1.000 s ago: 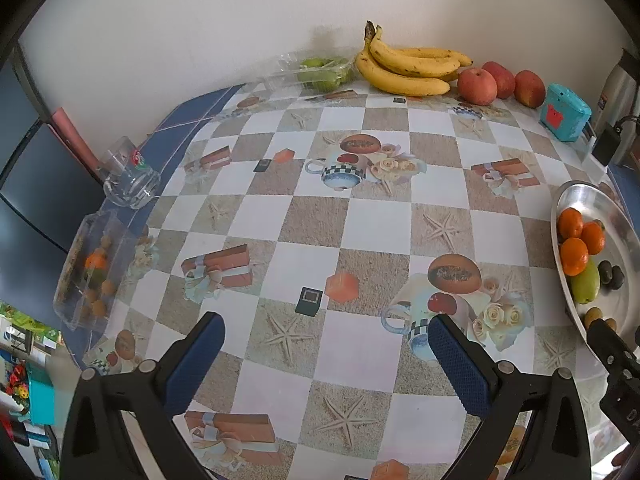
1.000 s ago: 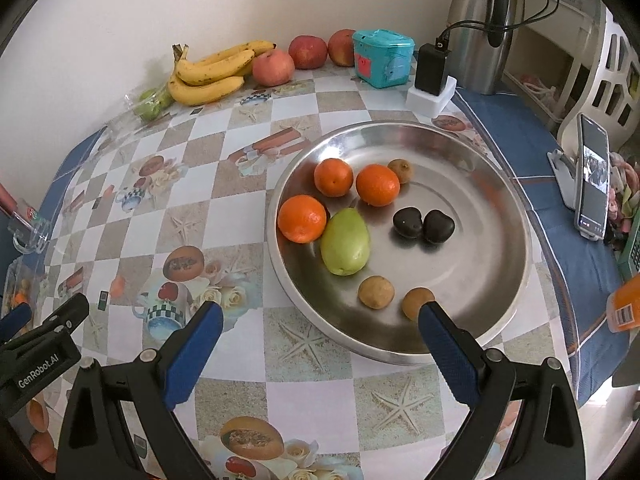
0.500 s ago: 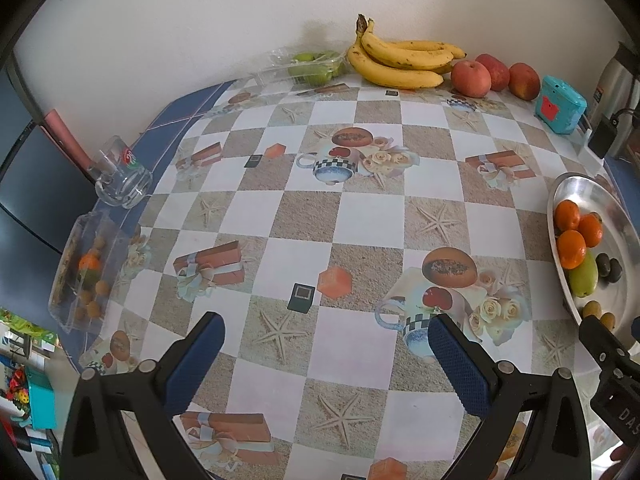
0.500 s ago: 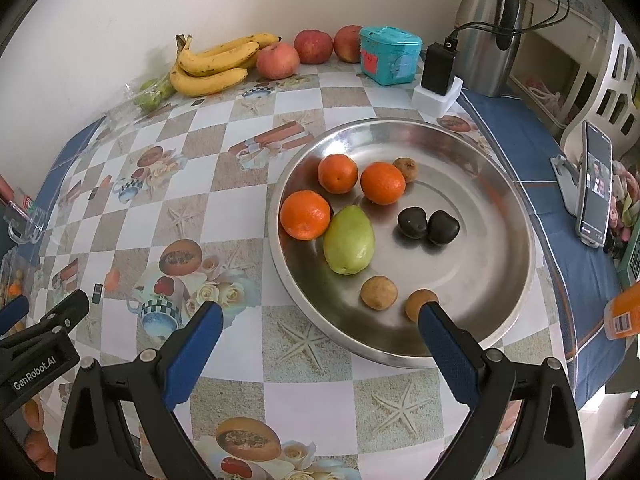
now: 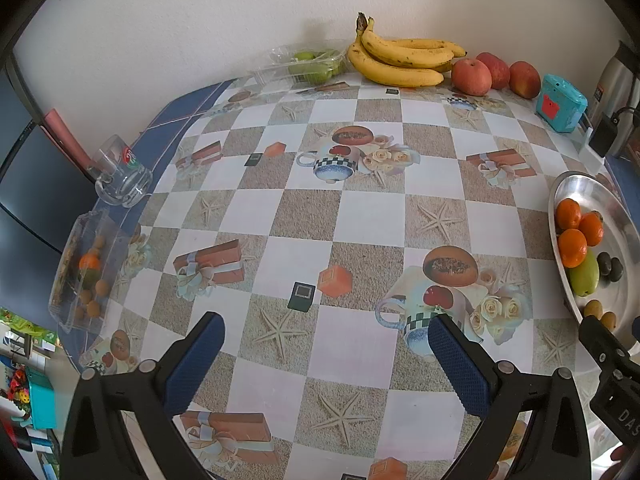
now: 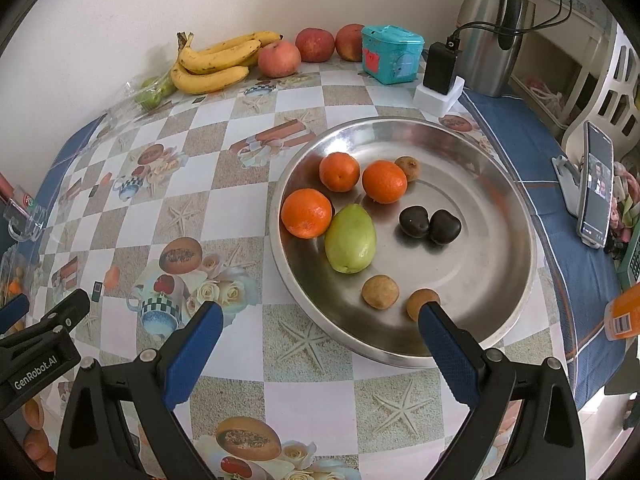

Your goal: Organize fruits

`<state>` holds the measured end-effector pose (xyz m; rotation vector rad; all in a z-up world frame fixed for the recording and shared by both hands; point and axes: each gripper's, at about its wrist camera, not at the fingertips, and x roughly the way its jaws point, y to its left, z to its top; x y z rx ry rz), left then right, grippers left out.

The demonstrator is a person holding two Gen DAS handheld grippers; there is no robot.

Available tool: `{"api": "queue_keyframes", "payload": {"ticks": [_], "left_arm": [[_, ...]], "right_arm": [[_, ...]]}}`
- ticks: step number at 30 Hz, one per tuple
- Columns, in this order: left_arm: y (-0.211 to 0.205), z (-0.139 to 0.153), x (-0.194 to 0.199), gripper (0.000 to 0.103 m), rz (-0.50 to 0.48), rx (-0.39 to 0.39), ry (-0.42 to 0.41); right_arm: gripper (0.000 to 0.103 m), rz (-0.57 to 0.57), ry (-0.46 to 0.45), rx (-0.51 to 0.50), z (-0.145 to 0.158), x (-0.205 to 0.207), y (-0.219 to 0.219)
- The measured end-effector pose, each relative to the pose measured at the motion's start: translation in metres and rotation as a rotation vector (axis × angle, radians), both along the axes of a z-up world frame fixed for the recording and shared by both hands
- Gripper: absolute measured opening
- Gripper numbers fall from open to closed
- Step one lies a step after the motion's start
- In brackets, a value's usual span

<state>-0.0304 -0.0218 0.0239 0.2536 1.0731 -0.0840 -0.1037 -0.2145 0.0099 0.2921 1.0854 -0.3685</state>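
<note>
A steel dish (image 6: 496, 280) holds three oranges (image 6: 306, 213), a green pear (image 6: 350, 239), two dark fruits (image 6: 430, 224) and several small brown fruits (image 6: 380, 291). It shows at the right edge of the left wrist view (image 5: 612, 200). A banana bunch (image 5: 400, 60) and three red apples (image 5: 472, 76) lie by the back wall, also in the right wrist view (image 6: 212, 64). My left gripper (image 5: 324, 344) is open and empty above the table's middle. My right gripper (image 6: 320, 332) is open and empty at the dish's near rim.
A clear box of green fruit (image 5: 308, 62) sits at the back. A clear tray with small fruits (image 5: 86, 268) and a glass mug (image 5: 120, 176) are at the left edge. A teal box (image 6: 392, 54), charger (image 6: 440, 68), kettle (image 6: 492, 28) and phone (image 6: 596, 188) stand right.
Both grippers have drawn back and risen slightly, so the table looks a little farther. Both stay open and empty. No fruit has moved.
</note>
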Motion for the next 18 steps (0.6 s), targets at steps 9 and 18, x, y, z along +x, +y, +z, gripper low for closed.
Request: {"api": "queue_keyframes", "payload": {"ticks": [9, 18], "left_arm": [[-0.0001, 0.0001, 0.0004, 0.103, 0.000, 0.001, 0.000], [0.0000, -0.0001, 0.0005, 0.103, -0.001, 0.000, 0.000]], "right_arm": [[0.098, 0.000, 0.001, 0.000, -0.0005, 0.0004, 0.0006], [0.098, 0.001, 0.003, 0.000, -0.0014, 0.0005, 0.0009]]}}
